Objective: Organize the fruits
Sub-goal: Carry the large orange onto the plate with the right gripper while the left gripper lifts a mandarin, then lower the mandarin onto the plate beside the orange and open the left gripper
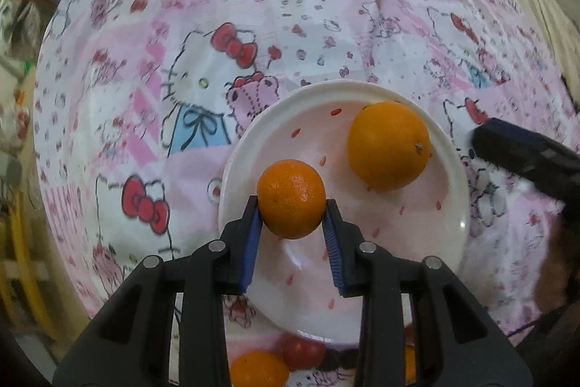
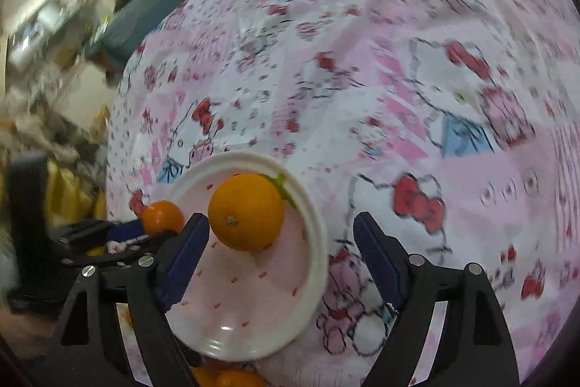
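1. The left gripper (image 1: 291, 205) pinches a small orange (image 1: 291, 198) between its blue pads, pointing steeply down over the plate (image 1: 453, 191).
2. The right gripper (image 2: 281, 231) stands wide apart, holding nothing; the big orange (image 2: 246, 211) probably rests on the plate.

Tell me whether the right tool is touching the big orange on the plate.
Apart. The right wrist view shows the right tool open, with pale plate visible between its fingers and the big orange.
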